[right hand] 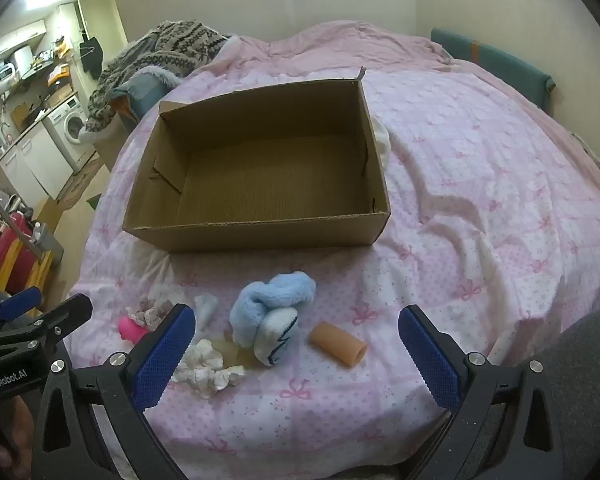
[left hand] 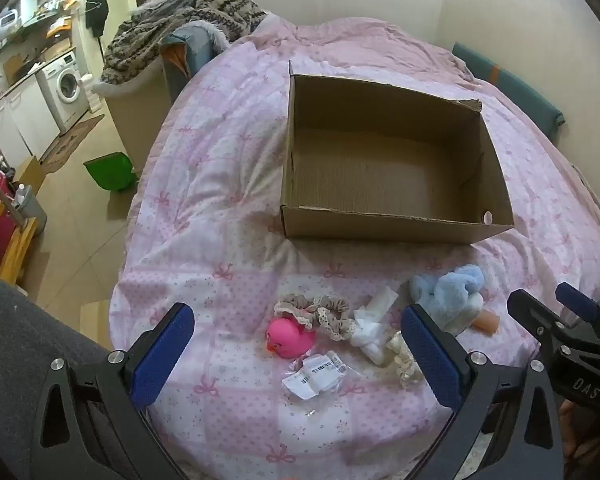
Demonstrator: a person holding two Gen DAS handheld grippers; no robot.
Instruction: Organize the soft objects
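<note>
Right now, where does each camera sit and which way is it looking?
Left wrist: on the left gripper, angled down over the bed at the pink duck; jaws open.
Right wrist: on the right gripper, angled down at the blue plush; jaws open.
Shared: cardboard box, plush, duck; each shows the other gripper.

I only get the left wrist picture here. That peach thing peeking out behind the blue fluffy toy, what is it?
Observer: A short peach tube, lying on its side on the bedspread, open end toward the camera.
Operator: Is it touching the toy?
Observer: No, it lies apart from the blue fluffy toy, to its right.
Operator: Anything in the box on my hidden near side?
Observer: No; the cardboard box looks empty in the right wrist view.
</note>
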